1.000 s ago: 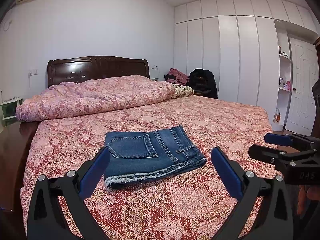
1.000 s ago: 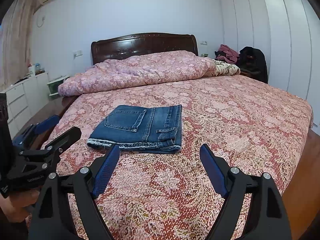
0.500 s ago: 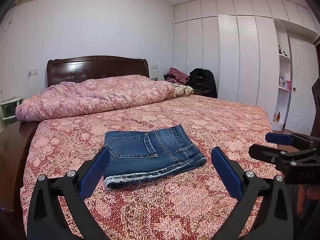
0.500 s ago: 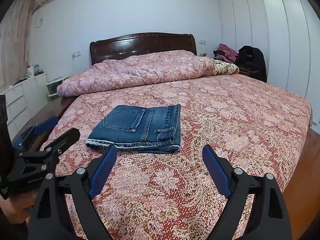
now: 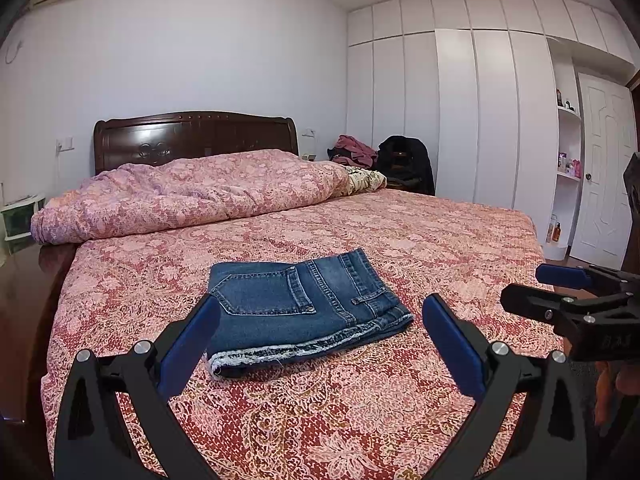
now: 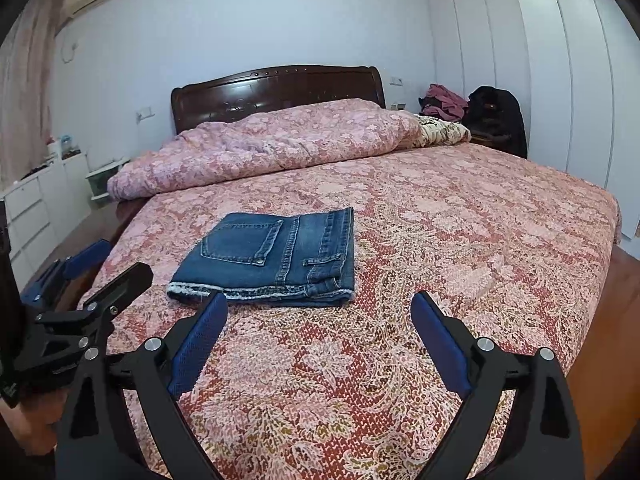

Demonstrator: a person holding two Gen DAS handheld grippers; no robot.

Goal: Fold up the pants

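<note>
the left gripper (image 5: pixel 320 320) and right gripper (image 6: pixel 320 316) are hovering tilted down over the bed (image 6: pixel 460 240), jaws apart, right widening, empty; folded pants (image 6: pixel 272 256) are lying just beyond.

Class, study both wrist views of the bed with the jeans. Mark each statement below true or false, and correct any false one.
1. The jeans lie folded on the bedspread. True.
2. The left gripper is clamped on the jeans. False: it is open and holds nothing.
3. The right gripper has denim between its fingers. False: nothing is between them, and its jaws are opening.
4. A back pocket faces up. True.
5. The quilt covers the jeans. False: it is bunched near the headboard.
</note>
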